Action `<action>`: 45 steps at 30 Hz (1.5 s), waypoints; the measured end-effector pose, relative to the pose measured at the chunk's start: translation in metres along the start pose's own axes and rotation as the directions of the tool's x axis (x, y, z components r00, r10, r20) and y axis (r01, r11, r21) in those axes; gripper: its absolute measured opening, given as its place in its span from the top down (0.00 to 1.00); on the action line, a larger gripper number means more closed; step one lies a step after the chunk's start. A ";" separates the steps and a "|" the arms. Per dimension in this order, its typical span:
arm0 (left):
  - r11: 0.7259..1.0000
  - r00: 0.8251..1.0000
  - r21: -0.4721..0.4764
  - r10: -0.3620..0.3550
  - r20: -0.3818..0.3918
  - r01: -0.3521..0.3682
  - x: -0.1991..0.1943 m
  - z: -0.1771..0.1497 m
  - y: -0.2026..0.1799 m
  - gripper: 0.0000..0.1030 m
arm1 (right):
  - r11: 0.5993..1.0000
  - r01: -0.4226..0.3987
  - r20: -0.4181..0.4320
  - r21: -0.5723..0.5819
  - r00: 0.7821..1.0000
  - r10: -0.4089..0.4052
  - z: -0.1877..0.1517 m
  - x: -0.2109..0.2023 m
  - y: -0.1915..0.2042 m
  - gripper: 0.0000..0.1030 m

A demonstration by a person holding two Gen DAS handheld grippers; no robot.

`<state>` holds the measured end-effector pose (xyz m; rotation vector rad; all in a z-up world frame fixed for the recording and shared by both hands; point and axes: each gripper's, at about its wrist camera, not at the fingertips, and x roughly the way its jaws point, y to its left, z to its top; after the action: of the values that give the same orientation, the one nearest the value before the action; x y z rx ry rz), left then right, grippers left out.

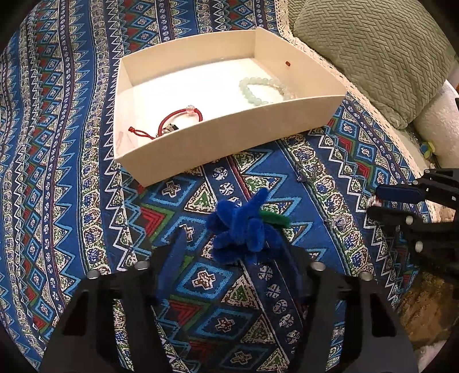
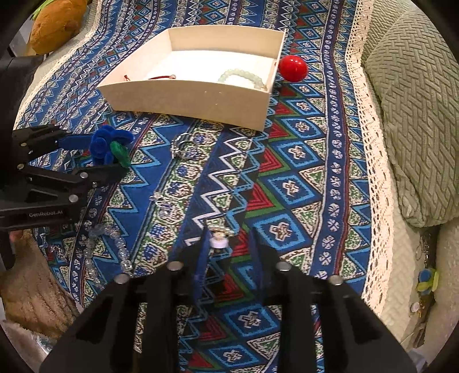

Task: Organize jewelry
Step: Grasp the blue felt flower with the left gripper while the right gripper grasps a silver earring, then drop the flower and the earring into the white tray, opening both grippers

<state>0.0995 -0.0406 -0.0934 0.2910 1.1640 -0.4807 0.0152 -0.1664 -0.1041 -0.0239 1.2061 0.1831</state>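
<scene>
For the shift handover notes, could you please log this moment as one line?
left gripper: open around blue flower | right gripper: open by white charm | box: red bracelet, green bead bracelet

We see a blue patterned woven cloth with red, green and white zigzag bands and a cream lace border. It covers a pale green seat. A sage-green textured knit cushion lies beside the cloth. A brown plush toy sits at the far corner.
</scene>
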 end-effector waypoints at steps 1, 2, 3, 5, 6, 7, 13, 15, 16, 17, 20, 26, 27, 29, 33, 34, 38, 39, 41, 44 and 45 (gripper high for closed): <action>1.000 1.000 0.000 -0.014 0.002 0.014 -0.001 0.001 0.000 0.62 | 1.000 -0.002 0.000 0.003 1.000 0.002 -0.001 0.000 -0.001 0.83; 1.000 1.000 -0.005 -0.019 -0.001 0.019 -0.002 0.001 0.001 0.63 | 1.000 -0.006 0.000 0.005 1.000 0.006 -0.001 -0.001 -0.002 0.83; 1.000 1.000 -0.008 -0.024 -0.003 0.023 -0.002 0.001 0.001 0.64 | 1.000 -0.008 0.000 0.006 1.000 0.008 -0.001 -0.001 -0.003 0.83; 1.000 1.000 -0.009 -0.029 -0.005 0.028 -0.003 0.001 0.003 0.67 | 1.000 -0.003 0.002 -0.001 1.000 0.003 -0.001 -0.002 -0.002 0.83; 0.999 0.999 -0.012 -0.035 -0.006 0.035 -0.004 0.000 0.003 0.67 | 1.000 -0.004 0.002 -0.002 1.000 0.004 -0.001 -0.002 -0.002 0.83; 0.999 0.999 -0.015 -0.042 -0.006 0.042 -0.007 0.000 0.004 0.67 | 1.000 -0.005 0.001 -0.001 1.000 0.005 -0.002 -0.003 -0.003 0.83; 0.999 0.998 -0.004 -0.053 0.031 0.053 -0.036 -0.006 0.004 0.67 | 1.000 -0.010 0.018 0.010 1.000 0.010 -0.005 -0.016 -0.007 0.83; 0.999 0.997 0.004 -0.053 0.051 0.052 -0.047 -0.006 0.003 0.67 | 1.000 -0.015 0.028 0.013 0.999 0.014 -0.007 -0.024 -0.009 0.83; 0.999 0.997 0.011 -0.049 0.063 0.049 -0.054 -0.005 0.003 0.67 | 1.000 -0.017 0.033 0.015 0.999 0.017 -0.007 -0.026 -0.010 0.83; 0.999 0.996 0.016 -0.047 0.074 0.046 -0.057 -0.002 0.006 0.67 | 1.000 -0.020 0.040 0.019 0.999 0.019 -0.007 -0.030 -0.013 0.83; 0.999 0.993 0.026 -0.034 0.115 0.031 -0.076 0.007 0.008 0.67 | 0.999 -0.029 0.066 0.039 0.997 0.026 -0.007 -0.042 -0.020 0.83; 0.999 0.987 0.045 -0.001 0.160 -0.006 -0.093 0.032 0.017 0.67 | 0.999 -0.040 0.131 0.037 0.991 0.035 0.005 -0.069 -0.028 0.83; 0.999 0.987 0.048 0.003 0.162 -0.011 -0.093 0.037 0.017 0.67 | 0.999 -0.042 0.140 0.033 0.990 0.037 0.008 -0.071 -0.029 0.83; 0.998 0.986 0.055 0.018 0.164 -0.027 -0.091 0.047 0.019 0.67 | 0.999 -0.036 0.159 0.016 0.987 0.033 0.019 -0.079 -0.029 0.83; 0.997 0.987 0.059 0.035 0.154 -0.044 -0.082 0.061 0.023 0.67 | 1.000 -0.029 0.202 -0.007 0.979 0.029 0.040 -0.087 -0.026 0.83; 0.997 0.988 0.064 0.031 0.149 -0.041 -0.078 0.066 0.024 0.67 | 1.000 -0.027 0.215 -0.016 0.976 0.030 0.049 -0.089 -0.025 0.83; 0.997 0.992 0.072 0.018 0.128 -0.028 -0.064 0.082 0.026 0.67 | 0.998 -0.027 0.240 -0.052 0.970 0.039 0.082 -0.087 -0.017 0.83; 0.997 0.993 0.069 0.012 0.117 -0.020 -0.059 0.088 0.027 0.67 | 0.997 -0.032 0.240 -0.065 0.970 0.046 0.092 -0.085 -0.016 0.83; 0.997 0.995 0.072 0.005 0.100 -0.012 -0.051 0.096 0.028 0.67 | 0.996 -0.026 0.236 -0.087 0.971 0.046 0.107 -0.078 -0.014 0.83; 0.997 0.997 0.081 0.006 0.075 -0.012 -0.038 0.107 0.028 0.67 | 0.993 -0.020 0.216 -0.113 0.975 0.044 0.130 -0.063 -0.010 0.83; 0.996 0.998 0.083 0.005 0.065 -0.010 -0.033 0.111 0.029 0.67 | 0.992 -0.021 0.207 -0.122 0.977 0.046 0.138 -0.057 -0.009 0.83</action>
<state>0.1931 -0.0595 -0.0219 0.3493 1.0816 -0.5293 0.1245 -0.1664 -0.0024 -0.0866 0.9849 0.2800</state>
